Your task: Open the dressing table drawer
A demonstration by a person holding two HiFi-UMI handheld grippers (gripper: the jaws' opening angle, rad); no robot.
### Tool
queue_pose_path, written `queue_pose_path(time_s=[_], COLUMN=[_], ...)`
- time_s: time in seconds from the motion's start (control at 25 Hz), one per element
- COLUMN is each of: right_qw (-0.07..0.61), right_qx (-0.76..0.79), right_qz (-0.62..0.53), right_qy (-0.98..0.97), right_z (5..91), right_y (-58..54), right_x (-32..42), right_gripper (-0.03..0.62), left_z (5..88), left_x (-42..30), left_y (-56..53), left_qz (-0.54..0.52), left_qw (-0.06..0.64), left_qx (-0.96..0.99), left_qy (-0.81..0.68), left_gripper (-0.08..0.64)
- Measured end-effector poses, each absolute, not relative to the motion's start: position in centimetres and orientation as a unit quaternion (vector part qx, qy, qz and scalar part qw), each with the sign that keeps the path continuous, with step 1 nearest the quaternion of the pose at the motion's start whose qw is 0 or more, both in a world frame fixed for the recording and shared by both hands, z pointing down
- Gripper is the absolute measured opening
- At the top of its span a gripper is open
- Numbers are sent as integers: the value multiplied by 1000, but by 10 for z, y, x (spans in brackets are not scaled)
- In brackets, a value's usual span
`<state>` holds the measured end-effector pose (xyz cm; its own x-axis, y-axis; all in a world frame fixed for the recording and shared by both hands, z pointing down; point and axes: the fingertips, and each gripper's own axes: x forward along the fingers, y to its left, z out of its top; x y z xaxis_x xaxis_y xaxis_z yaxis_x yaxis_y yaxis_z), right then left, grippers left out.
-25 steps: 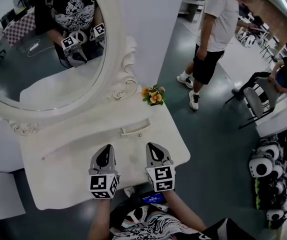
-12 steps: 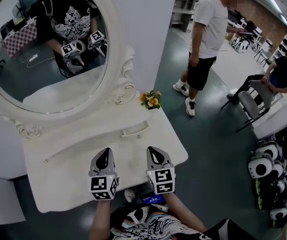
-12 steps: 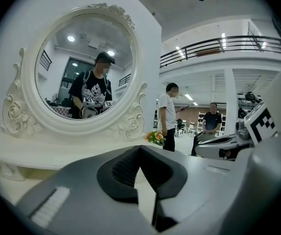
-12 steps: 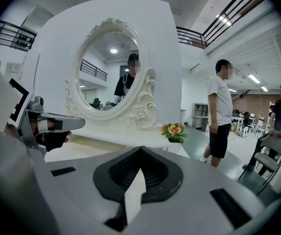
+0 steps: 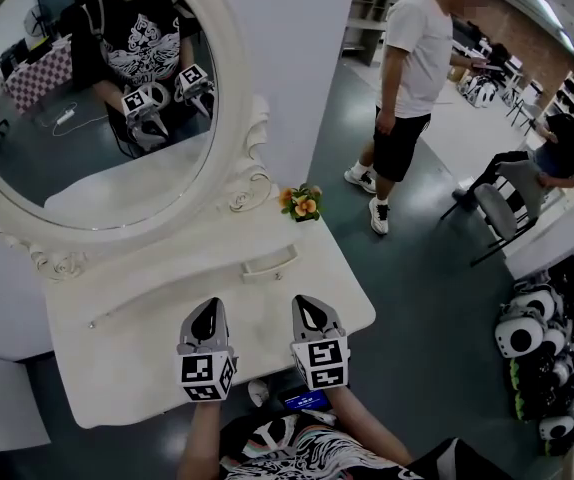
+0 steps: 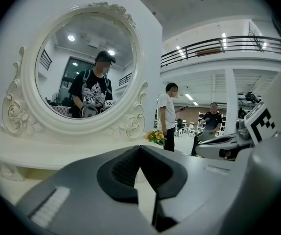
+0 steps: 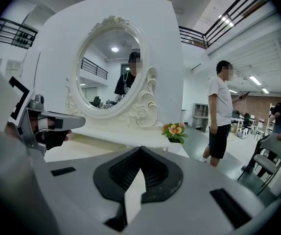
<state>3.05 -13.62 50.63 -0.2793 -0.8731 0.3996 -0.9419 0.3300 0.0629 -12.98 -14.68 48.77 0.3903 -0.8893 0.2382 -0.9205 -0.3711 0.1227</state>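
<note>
Grey-green hall floor spreading wide to the right, white wall behind. Up close, white tabletop of the dressing table, bare and smooth, with a raised shelf at the back. Above it, one big oval mirror in a carved white frame, reflecting a person holding both tools.

Now the containers. One small drawer set in the shelf front at the right of the tabletop, one curved handle on it, no gap showing round its front, contents out of sight. Just behind it, by the foot of the mirror frame, one little bunch of orange and yellow flowers with green leaves; pot too small to make out.

Count of tools: two. Left gripper over the near edge of the tabletop, jaws tip to tip, nothing between. Right gripper beside it, jaws pressed together, likewise empty, pointing towards the drawer but well short of it, touching nothing.

Beyond the table, two people: one standing person in white top and dark shorts, one seated person farther right. One grey chair between them.
</note>
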Motion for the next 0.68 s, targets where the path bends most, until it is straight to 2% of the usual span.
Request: queue_pose_path(time_s=[0.68], right_qw=[191], right_qx=[574], right_qz=[100], right_qy=[-790], right_z=[518], right_y=[-151], right_x=[39], right_gripper=[0], left_z=[498], left_x=[-125], left_y=[-163], left_qz=[71], left_qw=[126], left_qx=[826], left_qy=[-545], left_gripper=[2])
